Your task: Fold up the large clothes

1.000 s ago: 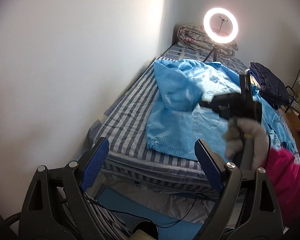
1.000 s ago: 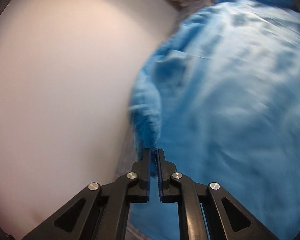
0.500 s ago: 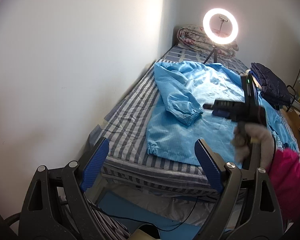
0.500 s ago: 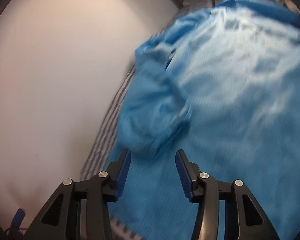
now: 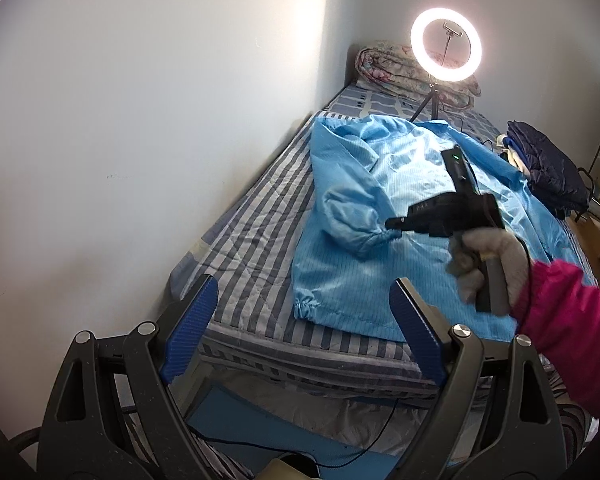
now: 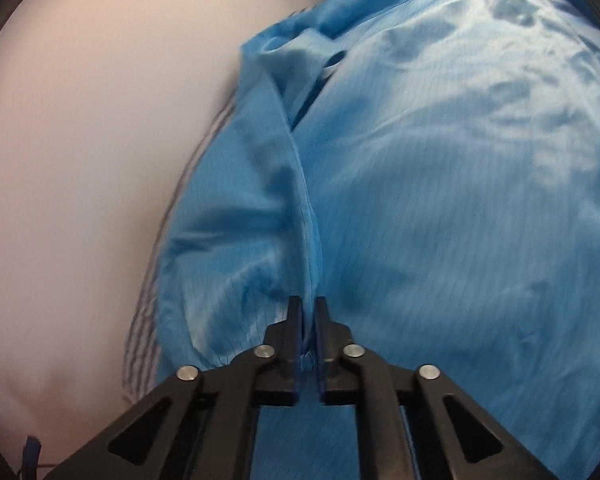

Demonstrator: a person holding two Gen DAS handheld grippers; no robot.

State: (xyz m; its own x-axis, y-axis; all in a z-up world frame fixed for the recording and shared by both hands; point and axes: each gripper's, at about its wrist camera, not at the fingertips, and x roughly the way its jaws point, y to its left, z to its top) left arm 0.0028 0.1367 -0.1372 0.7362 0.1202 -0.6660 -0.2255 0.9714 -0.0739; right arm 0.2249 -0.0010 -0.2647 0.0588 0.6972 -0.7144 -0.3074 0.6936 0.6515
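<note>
A large light-blue jacket (image 5: 380, 248) lies spread on the striped bed (image 5: 256, 232), its left sleeve (image 5: 348, 216) folded in over the body. My left gripper (image 5: 300, 320) is open and empty, held off the bed's near end. My right gripper (image 6: 307, 320) is shut on the cuff end of that sleeve (image 6: 300, 240); in the left wrist view its tip (image 5: 396, 224) touches the cuff. The jacket (image 6: 440, 200) fills the right wrist view.
A lit ring light (image 5: 446, 50) on a tripod stands at the bed's far end before a rolled quilt (image 5: 384, 68). A dark navy garment (image 5: 548, 168) lies at the far right. A white wall (image 5: 140, 120) runs along the left side. Cables (image 5: 300, 448) lie on the floor below.
The right gripper let the sleeve go half a second ago, then shut again on its cuff end. The sleeve now lies folded over the jacket. The left gripper stayed still.
</note>
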